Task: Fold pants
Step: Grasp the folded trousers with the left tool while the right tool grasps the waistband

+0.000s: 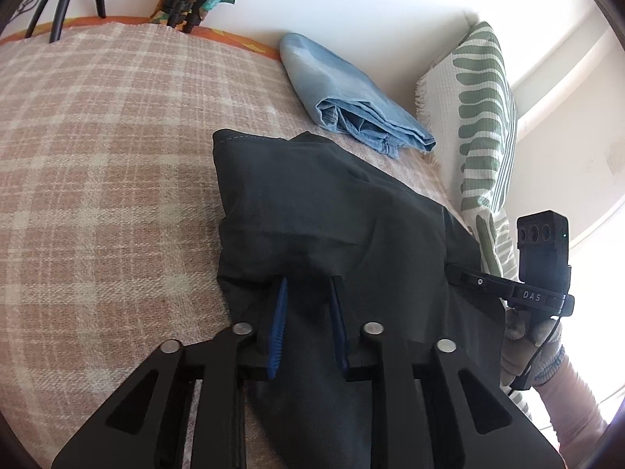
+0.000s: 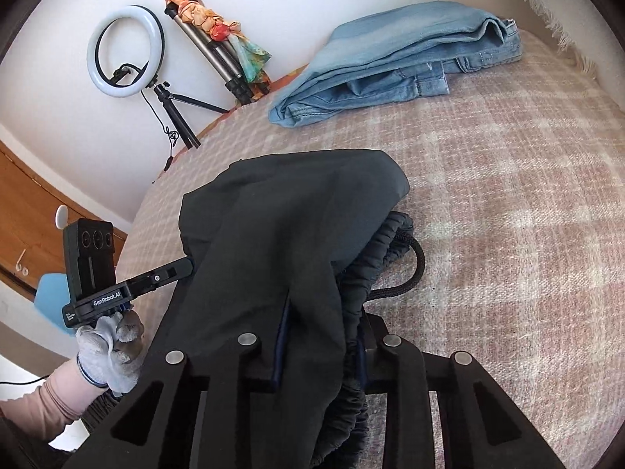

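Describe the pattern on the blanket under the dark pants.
The blanket has a pink-beige and cream plaid check, clearest in the left wrist view.

My left gripper (image 1: 308, 293) is matte black with blue finger pads and round silver pins. My right gripper (image 2: 324, 324) matches it. My left hand (image 2: 111, 342) wears a grubby white knit glove, blue-trimmed cuff, over a pale pink sleeve (image 2: 47, 402).

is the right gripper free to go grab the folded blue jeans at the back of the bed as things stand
Probably not yet. The right gripper has the dark pants bunched between its fingers at the elastic waistband, so it would have to let go first. Beyond that, only bare plaid blanket lies between it and the blue jeans.
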Motion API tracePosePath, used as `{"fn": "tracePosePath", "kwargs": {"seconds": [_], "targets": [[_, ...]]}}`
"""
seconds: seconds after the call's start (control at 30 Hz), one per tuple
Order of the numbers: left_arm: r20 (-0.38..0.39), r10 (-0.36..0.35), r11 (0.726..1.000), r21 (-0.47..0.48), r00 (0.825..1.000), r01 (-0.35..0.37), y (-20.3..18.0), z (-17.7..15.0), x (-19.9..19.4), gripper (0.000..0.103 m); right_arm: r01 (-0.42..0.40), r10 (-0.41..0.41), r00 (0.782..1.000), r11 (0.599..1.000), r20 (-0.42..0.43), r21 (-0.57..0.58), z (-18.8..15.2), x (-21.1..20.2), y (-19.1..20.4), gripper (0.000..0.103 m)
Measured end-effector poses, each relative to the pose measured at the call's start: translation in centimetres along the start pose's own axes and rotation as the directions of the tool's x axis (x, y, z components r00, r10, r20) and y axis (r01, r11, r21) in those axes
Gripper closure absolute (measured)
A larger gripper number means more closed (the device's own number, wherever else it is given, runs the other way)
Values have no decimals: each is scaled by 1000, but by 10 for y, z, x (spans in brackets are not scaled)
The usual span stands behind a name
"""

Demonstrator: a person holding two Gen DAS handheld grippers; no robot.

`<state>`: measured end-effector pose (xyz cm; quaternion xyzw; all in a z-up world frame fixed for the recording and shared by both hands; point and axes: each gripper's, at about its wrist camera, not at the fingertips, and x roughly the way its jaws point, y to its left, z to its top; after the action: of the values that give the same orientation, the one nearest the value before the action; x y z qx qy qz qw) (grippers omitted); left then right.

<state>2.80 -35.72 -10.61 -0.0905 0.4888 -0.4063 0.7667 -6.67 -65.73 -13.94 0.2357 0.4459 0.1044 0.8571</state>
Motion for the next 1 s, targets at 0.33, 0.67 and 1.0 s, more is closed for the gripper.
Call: {"fn": "tracePosePath", "kwargs": {"seconds": [0.33,0.67,1.0], "targets": [[33,16,998,57,999,-18,-18,-4,-7,101,95,-95,995,995,7,-34,-1,-4,20,79],[-5,75,994,83,997,-75,11,13,-24,50,103,-104,994,994,-27,-28,0,-3,13,77],[-86,-85,996,4,993,86,22,32,6,50,79,-80,996,997,-33,-21,0,-1,7,74]]}}
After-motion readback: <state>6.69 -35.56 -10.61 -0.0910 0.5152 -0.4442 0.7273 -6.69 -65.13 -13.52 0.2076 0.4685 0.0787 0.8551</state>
